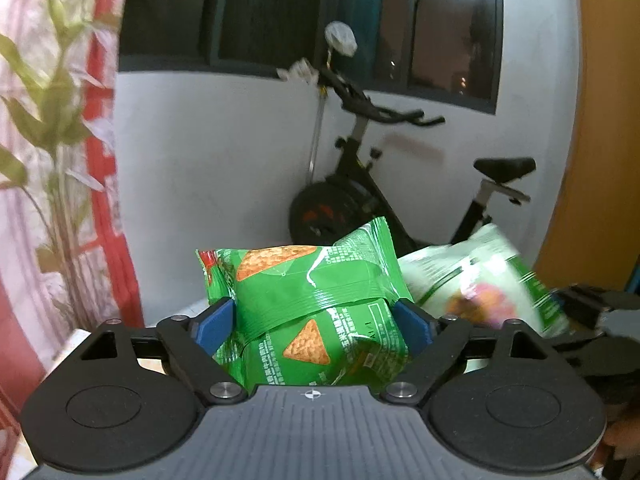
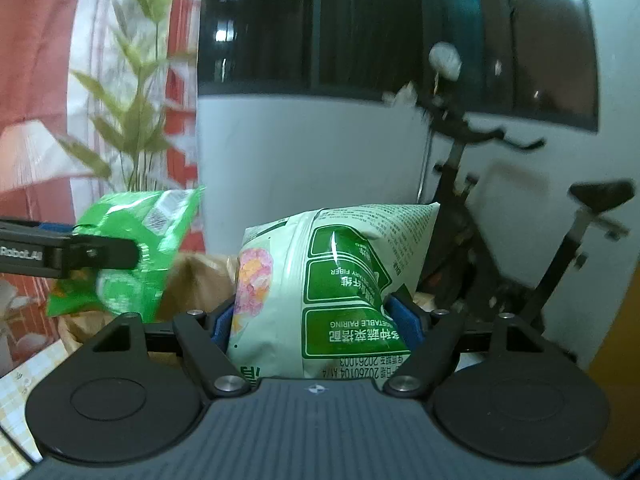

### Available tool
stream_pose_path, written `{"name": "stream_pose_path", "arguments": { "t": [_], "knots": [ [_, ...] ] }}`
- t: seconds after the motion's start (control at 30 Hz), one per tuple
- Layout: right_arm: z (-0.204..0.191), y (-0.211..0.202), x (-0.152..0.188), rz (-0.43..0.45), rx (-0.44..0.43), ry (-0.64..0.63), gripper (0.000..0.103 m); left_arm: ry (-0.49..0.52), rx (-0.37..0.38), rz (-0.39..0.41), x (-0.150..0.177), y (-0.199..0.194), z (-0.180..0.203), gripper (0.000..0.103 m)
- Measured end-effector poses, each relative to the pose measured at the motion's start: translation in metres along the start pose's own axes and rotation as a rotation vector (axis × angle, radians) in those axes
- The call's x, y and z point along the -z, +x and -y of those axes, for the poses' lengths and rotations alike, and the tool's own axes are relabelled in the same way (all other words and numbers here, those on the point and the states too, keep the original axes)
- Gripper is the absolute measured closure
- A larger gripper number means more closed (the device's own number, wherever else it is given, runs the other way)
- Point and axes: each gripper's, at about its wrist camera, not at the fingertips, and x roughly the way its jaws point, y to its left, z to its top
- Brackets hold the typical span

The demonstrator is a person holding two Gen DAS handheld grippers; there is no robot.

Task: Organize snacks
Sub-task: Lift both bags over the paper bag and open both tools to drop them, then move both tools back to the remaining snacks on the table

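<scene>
Right in front of the left camera, the left claw (image 1: 311, 322) squeezes a bright green chip bag (image 1: 308, 300) between its two blue pads (image 1: 214, 326). The bag is puffy and shiny, with orange triangle chips drawn on it, and the squeeze folds it in the middle. Its long side runs across the claw, from one pad to the other, and it sticks out a little past both. It looks light and slippery, so I think a soft grip could let it slide. Out past it, to the claw's right and very close, is a pale green bag (image 1: 476, 280), blurry in this view. The right claw (image 2: 318, 320) grips that pale green bag between its own blue pads, and the bag stands tall, its long side pointing up and away from the claw. It has dark green boxes with white words printed upside down and a pink picture on one side. From the right claw, the bright green chip bag is up and to the left, just beside. Both bags hang in the air, side by side. Below and behind them sits something brown and crinkly, maybe a paper bag (image 2: 196, 280). Farther back stand an exercise bike (image 1: 384, 184), a leafy plant (image 2: 136, 120) and a dark window (image 1: 280, 12).
</scene>
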Motion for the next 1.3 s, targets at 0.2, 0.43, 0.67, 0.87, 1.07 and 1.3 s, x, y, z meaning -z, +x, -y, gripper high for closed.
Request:
{"name": "stream_pose_path", "arguments": {
  "t": [0.2, 0.43, 0.67, 0.87, 1.07, 1.3],
  "knots": [
    [-0.002, 0.026, 0.005, -0.102, -0.083, 0.064, 0.018, -0.038, -0.007, -0.052, 0.005, 0.015, -0.015, 0.013],
    [0.003, 0.013, 0.005, -0.082, -0.082, 0.082, 0.014, -0.064, 0.007, -0.022, 0.004, 0.004, -0.023, 0.013],
    [0.016, -0.019, 0.011, -0.048, -0.058, 0.115, 0.014, -0.052, -0.01, 0.01, 0.007, -0.02, -0.03, 0.014],
    [0.041, -0.063, 0.029, 0.002, -0.001, 0.15, 0.014, -0.092, -0.061, 0.028, 0.032, -0.051, -0.067, 0.014],
    [0.069, -0.103, 0.064, 0.029, 0.1, 0.208, 0.014, -0.122, -0.139, 0.014, 0.065, -0.073, -0.103, 0.015],
    [0.075, -0.089, 0.113, -0.109, 0.149, 0.21, 0.014, -0.201, -0.139, -0.035, 0.102, -0.075, -0.114, 0.015]
  ]
}}
